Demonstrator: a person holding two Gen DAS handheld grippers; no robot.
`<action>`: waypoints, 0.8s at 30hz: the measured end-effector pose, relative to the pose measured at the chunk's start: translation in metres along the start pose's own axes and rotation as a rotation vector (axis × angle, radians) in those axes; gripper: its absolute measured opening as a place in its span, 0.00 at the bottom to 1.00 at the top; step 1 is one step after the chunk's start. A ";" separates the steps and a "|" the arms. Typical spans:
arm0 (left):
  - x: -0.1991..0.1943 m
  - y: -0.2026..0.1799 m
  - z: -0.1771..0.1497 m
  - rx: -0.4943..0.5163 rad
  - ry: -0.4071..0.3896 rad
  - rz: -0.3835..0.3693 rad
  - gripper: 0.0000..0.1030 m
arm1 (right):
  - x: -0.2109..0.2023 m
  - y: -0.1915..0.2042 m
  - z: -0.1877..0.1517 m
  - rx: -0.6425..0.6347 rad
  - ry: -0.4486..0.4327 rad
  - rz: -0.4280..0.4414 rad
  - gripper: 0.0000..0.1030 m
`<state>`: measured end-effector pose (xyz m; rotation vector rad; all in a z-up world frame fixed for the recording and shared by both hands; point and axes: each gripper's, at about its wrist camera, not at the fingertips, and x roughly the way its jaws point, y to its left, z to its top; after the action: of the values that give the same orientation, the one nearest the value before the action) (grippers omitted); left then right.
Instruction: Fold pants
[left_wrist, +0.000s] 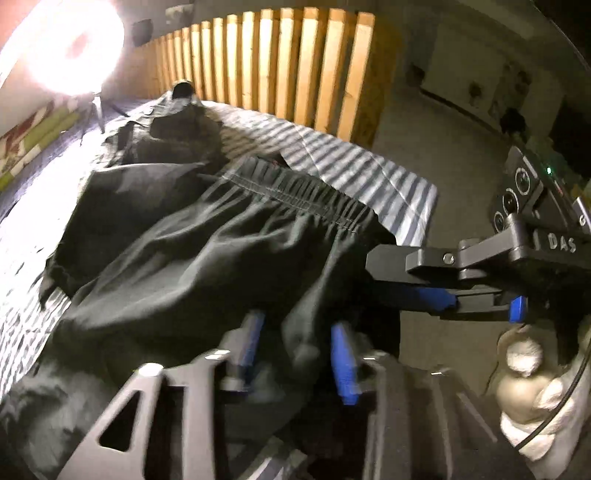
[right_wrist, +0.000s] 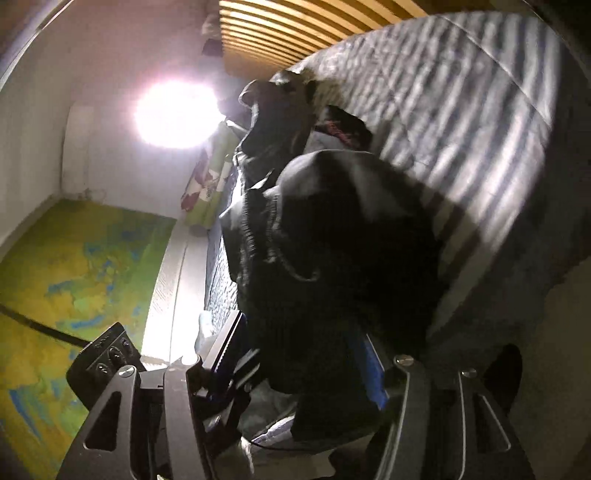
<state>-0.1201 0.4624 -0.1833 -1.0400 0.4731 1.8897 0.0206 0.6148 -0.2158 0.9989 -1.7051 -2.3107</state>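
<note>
Black pants (left_wrist: 184, 258) lie crumpled on a striped bed cover (left_wrist: 369, 177), with the gathered elastic waistband (left_wrist: 295, 192) turned toward the far side. My left gripper (left_wrist: 297, 350) is at the near edge of the cloth, and a fold of the fabric is pinched between its blue pads (left_wrist: 343, 365). My right gripper (left_wrist: 376, 280) reaches in from the right and is shut on the waistband corner. In the right wrist view the pants (right_wrist: 332, 221) bulge up dark between the fingers of the right gripper (right_wrist: 299, 332) and hide most of its pads.
A second dark garment (left_wrist: 177, 122) lies further up the bed. A wooden slatted headboard (left_wrist: 295, 55) stands behind, with a bright ring light (left_wrist: 70, 44) at the left. A green and yellow rug (right_wrist: 74, 258) covers the floor beside the bed. A gloved hand (left_wrist: 524, 369) shows at the right.
</note>
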 end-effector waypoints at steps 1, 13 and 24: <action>0.002 0.001 -0.001 0.002 0.004 -0.002 0.15 | 0.001 -0.001 -0.001 0.008 0.004 0.006 0.54; -0.003 0.005 -0.011 -0.019 -0.013 -0.060 0.03 | 0.030 0.026 -0.007 -0.141 -0.022 -0.071 0.59; -0.060 0.061 -0.063 -0.162 -0.011 -0.066 0.26 | 0.002 0.058 -0.020 -0.229 -0.112 -0.077 0.09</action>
<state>-0.1275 0.3568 -0.1755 -1.1363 0.2795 1.8974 0.0134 0.5766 -0.1686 0.9221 -1.4161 -2.5841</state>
